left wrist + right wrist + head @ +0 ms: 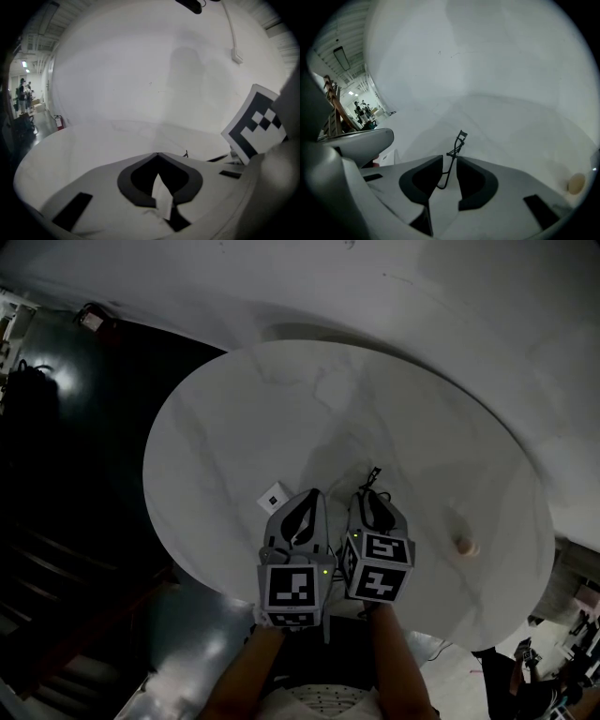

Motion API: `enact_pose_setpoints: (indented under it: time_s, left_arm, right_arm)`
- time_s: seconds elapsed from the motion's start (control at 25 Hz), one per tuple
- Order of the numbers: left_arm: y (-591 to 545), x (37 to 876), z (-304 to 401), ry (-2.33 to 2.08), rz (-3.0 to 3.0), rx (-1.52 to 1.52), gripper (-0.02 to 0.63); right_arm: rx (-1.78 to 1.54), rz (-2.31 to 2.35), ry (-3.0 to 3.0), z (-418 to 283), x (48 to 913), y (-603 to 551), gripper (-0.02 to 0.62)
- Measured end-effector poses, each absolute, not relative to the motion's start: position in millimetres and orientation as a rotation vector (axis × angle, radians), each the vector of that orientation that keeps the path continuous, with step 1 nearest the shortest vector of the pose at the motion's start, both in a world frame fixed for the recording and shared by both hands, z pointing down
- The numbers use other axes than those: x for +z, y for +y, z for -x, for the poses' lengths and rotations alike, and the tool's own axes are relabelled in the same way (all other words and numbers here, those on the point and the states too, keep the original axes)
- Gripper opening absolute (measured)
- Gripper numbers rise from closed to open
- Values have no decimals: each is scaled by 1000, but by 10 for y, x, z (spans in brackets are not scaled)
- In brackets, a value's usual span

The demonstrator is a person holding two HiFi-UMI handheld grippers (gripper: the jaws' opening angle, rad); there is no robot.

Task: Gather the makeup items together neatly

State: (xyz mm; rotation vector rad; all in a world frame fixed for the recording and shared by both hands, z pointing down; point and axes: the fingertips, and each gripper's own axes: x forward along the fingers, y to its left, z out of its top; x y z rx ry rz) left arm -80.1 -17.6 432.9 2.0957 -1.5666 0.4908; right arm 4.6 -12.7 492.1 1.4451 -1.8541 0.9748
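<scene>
Pointing away along right tongs [449, 161]: eyelash curler [455, 150].

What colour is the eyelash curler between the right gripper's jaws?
Black eyelash curler; clearest in the right gripper view.

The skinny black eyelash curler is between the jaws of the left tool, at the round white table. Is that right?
Almost. The eyelash curler is between the jaws of the right tool, not the left one. The right gripper view shows it there. The left tool is shut. The table is round and white, as you said.
</scene>
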Motion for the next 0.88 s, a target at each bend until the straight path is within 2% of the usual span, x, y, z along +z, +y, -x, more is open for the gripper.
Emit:
enact_pose_setpoints:
  time_s: [0.2,0.28,0.88]
  left_arm:
    - [-163,4351,842,-1563,-2088,492,38]
    - [-155,4353,847,-1559,-2088,491,38]
    - [-102,4432,889,-1546,-2068,492,38]
  right_arm:
    - [997,-1450,-1825,-29,4971,-112,70]
    - [992,-1459,-1809,-42,4978,-116,40]
    - [980,-1482,-1744,-103,5051,-129,33]
